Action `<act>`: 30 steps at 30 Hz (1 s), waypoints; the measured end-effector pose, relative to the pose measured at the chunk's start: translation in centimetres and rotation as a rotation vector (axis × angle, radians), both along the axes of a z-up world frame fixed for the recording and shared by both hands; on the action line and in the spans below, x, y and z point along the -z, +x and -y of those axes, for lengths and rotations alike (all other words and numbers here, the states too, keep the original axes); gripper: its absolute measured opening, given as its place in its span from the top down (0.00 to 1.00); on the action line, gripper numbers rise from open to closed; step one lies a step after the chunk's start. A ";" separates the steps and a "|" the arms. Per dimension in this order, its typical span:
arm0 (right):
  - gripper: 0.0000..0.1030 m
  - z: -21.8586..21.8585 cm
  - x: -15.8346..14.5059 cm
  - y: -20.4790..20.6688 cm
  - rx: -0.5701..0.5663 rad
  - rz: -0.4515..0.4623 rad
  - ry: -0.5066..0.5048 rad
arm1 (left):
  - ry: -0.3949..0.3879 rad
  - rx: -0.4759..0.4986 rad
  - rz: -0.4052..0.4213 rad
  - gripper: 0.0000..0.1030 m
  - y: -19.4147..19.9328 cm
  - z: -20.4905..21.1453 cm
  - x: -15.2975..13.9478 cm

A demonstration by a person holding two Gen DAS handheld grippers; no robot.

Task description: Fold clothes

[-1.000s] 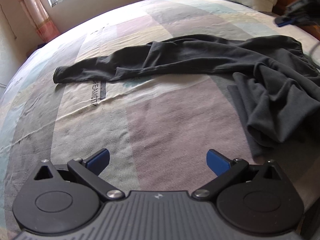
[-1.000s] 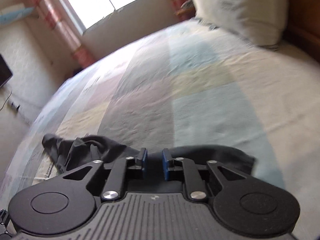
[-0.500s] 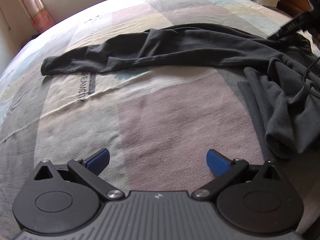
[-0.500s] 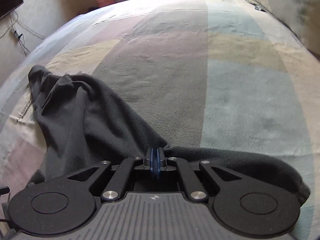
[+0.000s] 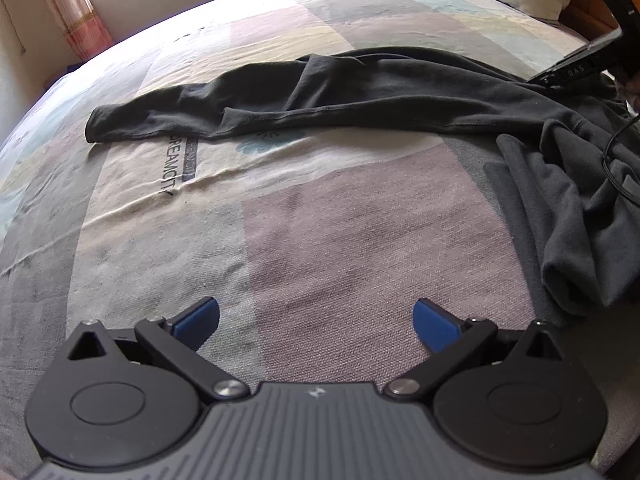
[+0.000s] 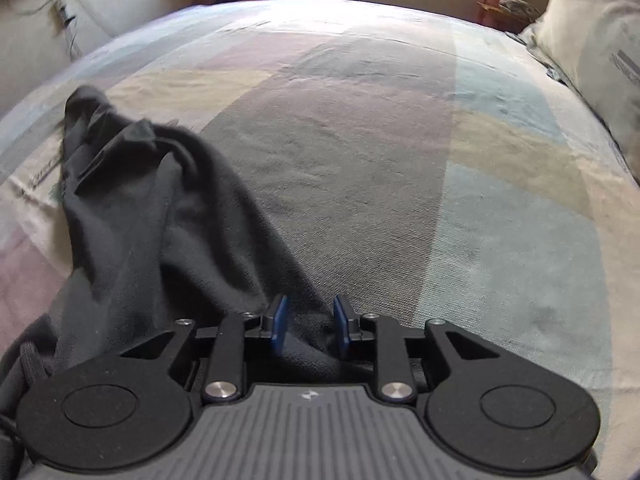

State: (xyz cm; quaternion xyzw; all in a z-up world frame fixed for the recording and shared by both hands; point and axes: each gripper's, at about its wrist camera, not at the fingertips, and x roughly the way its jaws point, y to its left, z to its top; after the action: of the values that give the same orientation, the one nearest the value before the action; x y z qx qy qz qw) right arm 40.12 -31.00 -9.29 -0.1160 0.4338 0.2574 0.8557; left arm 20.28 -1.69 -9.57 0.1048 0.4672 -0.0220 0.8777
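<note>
1. the dark grey trousers point(image 5: 360, 92) lie unfolded on the patchwork bedspread point(image 5: 340, 232), 1 leg stretched out long and the other bunched in a heap at the right of my left view.
2. my left gripper point(image 5: 316, 316) is released, its blue pads spread wide over bare bedspread; nothing sits between them.
3. my right gripper point(image 6: 308, 328) is parted by a narrow gap, and the waist end of the trousers point(image 6: 160, 220) runs under and between the pads. the pads do not press the cloth, so i judge it let go rather than held.
4. the relation that matters: the stretched leg's long axis runs left to right across my left view, cuff at the far left, waist at the right under my right gripper point(image 5: 576, 68).
5. from my left gripper the cloth lies ahead, well apart. the heaped leg point(image 5: 576, 220) is nearer, to its right.
6. my right gripper is the nearer 1 to the waist, while the cuff point(image 5: 96, 124) falls to my left side.
7. a pillow point(image 6: 600, 48) sits at the head of the bed, well clear of the trousers.
</note>
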 end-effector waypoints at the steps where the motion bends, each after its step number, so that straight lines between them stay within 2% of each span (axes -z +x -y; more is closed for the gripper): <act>1: 0.97 -0.3 -0.1 -0.1 -0.007 0.006 -0.016 | 0.000 0.000 0.000 0.01 0.0 0.0 0.0; 4: 0.97 -1.1 -0.9 0.2 -0.017 0.056 -0.068 | 0.002 -0.002 0.003 0.01 0.0 -0.1 -0.1; 8: 0.98 -0.5 -2.9 3.1 0.072 0.134 -0.019 | 0.007 -0.010 0.011 0.01 -0.1 -0.2 -0.4; 11: 0.97 0.4 -3.0 4.6 0.119 0.090 0.000 | 0.004 -0.014 0.019 0.01 -0.3 -0.5 -0.6; 12: 0.94 0.9 -3.3 4.5 0.138 0.097 -0.003 | 0.002 -0.014 0.020 0.01 -0.3 -0.6 -0.6; 15: 0.88 4.3 -5.0 2.5 0.209 0.152 0.035 | -0.007 -0.014 0.021 0.01 -0.3 -0.7 -0.5; 18: 0.86 9.1 -6.3 0.5 0.324 0.138 0.110 | -0.012 -0.006 0.024 0.01 -0.3 -0.4 -0.5; 21: 0.86 12.7 -5.8 -1.6 0.385 0.064 0.192 | -0.008 0.005 0.025 0.01 -0.3 0.2 -0.4; 23: 0.86 13.5 -4.5 -2.6 0.400 0.029 0.191 | -0.001 0.013 0.023 0.01 -0.3 0.6 -0.5; 27: 0.86 12.9 -0.5 -2.1 0.432 -0.030 0.125 | 0.027 0.019 0.029 0.01 -0.7 1.3 -1.1; 28: 0.94 12.7 0.3 -1.9 0.444 -0.003 0.066 | 0.038 0.015 0.034 0.01 -0.8 1.3 -1.3; 29: 0.95 12.5 1.1 -1.7 0.457 0.031 -0.001 | 0.044 0.014 0.038 0.01 -1.0 1.4 -1.6; 30: 0.95 12.9 1.1 -1.5 0.493 0.030 0.002 | 0.045 0.016 0.042 0.01 -1.2 1.3 -1.9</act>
State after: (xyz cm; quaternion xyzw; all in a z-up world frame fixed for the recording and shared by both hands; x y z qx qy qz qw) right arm 38.65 -43.90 -10.39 -0.0097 0.4358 0.0393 0.8991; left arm 19.09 -2.95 -7.67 0.1285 0.4482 -0.0164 0.8845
